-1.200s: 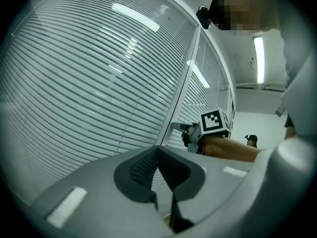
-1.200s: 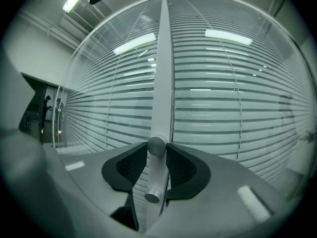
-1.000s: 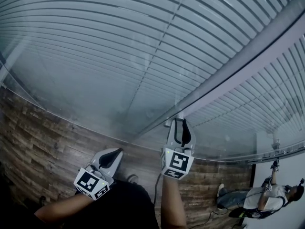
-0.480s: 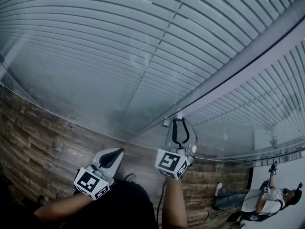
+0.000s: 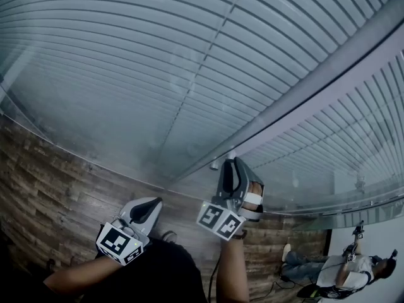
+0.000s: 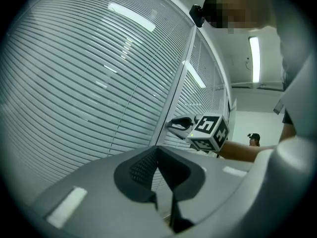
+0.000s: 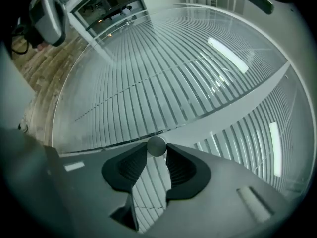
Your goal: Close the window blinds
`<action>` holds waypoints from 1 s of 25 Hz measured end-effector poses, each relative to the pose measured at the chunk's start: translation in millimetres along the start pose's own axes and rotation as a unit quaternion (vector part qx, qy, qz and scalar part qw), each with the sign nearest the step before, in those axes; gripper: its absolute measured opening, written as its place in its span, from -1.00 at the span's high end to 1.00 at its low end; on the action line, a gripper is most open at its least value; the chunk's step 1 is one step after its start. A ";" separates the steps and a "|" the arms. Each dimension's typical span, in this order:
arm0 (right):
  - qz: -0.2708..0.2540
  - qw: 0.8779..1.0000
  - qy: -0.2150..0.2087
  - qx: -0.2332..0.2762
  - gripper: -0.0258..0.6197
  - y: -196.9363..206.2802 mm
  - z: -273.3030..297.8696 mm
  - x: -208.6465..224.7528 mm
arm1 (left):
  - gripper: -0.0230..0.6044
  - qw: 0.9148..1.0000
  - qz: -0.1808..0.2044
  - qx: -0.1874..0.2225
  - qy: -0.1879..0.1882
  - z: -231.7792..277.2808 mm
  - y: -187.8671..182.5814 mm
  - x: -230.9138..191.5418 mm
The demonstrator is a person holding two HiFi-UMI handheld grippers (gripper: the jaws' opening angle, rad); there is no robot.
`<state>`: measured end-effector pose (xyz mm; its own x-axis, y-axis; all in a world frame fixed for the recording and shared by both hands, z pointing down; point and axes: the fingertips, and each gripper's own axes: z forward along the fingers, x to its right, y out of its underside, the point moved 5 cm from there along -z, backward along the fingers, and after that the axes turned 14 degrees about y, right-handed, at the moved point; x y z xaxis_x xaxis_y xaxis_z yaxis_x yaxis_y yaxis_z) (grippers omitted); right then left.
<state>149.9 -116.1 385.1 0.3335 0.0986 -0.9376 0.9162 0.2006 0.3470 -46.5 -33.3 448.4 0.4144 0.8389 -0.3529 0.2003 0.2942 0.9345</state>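
Horizontal blinds (image 5: pixel 158 55) hang behind a glass wall, slats partly open. A small round grey knob (image 7: pixel 156 146) sits on the glass by the pale upright frame (image 5: pixel 328 74). My right gripper (image 5: pixel 231 159) is shut on this knob, its tips pinching it from both sides, and its marker cube (image 5: pixel 219 220) is tilted to the left. In the left gripper view the right gripper (image 6: pixel 179 124) reaches to the frame. My left gripper (image 5: pixel 156 201) hangs lower left, away from the glass, jaws shut on nothing (image 6: pixel 158 150).
Wood-plank floor (image 5: pixel 50 182) runs below the glass wall. A second blind panel (image 5: pixel 353 131) lies right of the frame. A person (image 5: pixel 341 270) stands at the lower right. My own arms and dark clothing fill the bottom middle.
The right gripper has rolled about the knob, its marker cube swinging down and to the left. The left gripper has stayed where it was.
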 end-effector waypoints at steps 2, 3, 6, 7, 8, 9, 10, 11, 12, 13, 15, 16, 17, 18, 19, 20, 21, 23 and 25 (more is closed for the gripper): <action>-0.009 1.000 0.003 0.008 0.53 1.4 -0.4 -1.7 | 0.93 1.000 -0.002 0.001 0.000 2.8 2.3 1.6; -0.010 1.000 0.004 0.011 0.53 2.0 -0.4 -2.2 | 0.93 1.000 -0.004 0.001 0.000 4.5 3.5 2.8; -0.002 1.000 0.001 0.019 0.53 1.9 -0.2 -2.0 | 0.93 1.000 -0.006 0.002 0.000 9.7 5.4 8.4; 0.011 1.000 -0.003 0.023 0.52 1.6 0.0 -1.2 | 0.93 1.000 -0.007 0.003 -0.001 11.6 5.8 10.7; 0.031 0.999 -0.006 0.029 0.52 1.6 -0.1 -0.1 | 0.93 1.000 -0.007 0.003 -0.002 14.1 6.5 13.2; 0.058 0.998 -0.008 0.035 0.52 2.2 -1.5 1.1 | 0.93 1.000 -0.007 0.003 -0.002 17.0 7.9 15.9; 0.090 0.995 -0.008 0.040 0.52 3.5 -4.8 2.2 | 0.93 1.000 -0.007 0.002 -0.003 19.7 10.0 19.1; 0.128 0.991 -0.007 0.044 0.56 5.2 -10.5 3.0 | 0.93 1.000 -0.006 0.001 -0.003 22.0 12.6 22.6; 0.169 0.984 -0.007 0.050 0.57 6.9 -17.8 4.0 | 0.93 1.000 -0.005 -0.001 -0.004 23.6 15.1 25.9; 0.211 0.976 -0.008 0.057 0.57 8.2 -25.8 5.6 | 0.93 1.000 -0.004 -0.003 -0.004 25.1 17.0 29.1; 0.301 0.951 -0.012 0.073 0.58 12.4 -40.0 10.4 | 0.93 1.000 -0.002 -0.003 -0.005 29.1 18.3 35.0; 0.351 0.933 -0.011 0.075 0.59 16.7 -45.4 12.6 | 0.93 1.000 -0.001 -0.003 -0.006 31.8 18.5 37.9; 0.397 0.915 -0.010 0.071 0.60 22.4 -50.7 14.8 | 0.93 1.000 0.001 -0.001 -0.006 34.3 18.3 41.8; 0.432 0.900 -0.009 0.063 0.61 28.7 -57.7 17.9 | 0.93 1.000 0.004 0.000 -0.005 35.6 17.8 48.1; 0.455 0.889 -0.010 0.054 0.62 34.8 -68.4 22.7 | 0.93 1.000 0.007 0.001 -0.003 34.6 17.2 58.1; 0.472 0.880 -0.012 0.047 0.65 40.1 -83.0 28.8 | 0.93 1.000 0.010 0.003 0.000 31.1 16.6 71.5; 0.485 0.873 -0.014 0.040 0.68 45.2 -99.4 34.8 | 0.93 1.000 0.012 0.003 0.004 26.4 16.5 85.9; 0.500 0.865 -0.023 0.028 0.75 57.9 -122.2 40.5 | 0.93 1.000 0.019 0.003 0.008 22.7 17.4 105.4; 0.509 0.860 -0.034 0.023 0.78 71.4 -117.2 36.7 | 0.93 1.000 0.023 0.002 0.003 35.5 18.8 103.0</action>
<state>201.5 16.1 378.2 0.9788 0.1421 -0.1477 0.1486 0.0043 0.9889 31.4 42.3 427.9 0.4180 0.8542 -0.3092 0.1854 0.2530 0.9495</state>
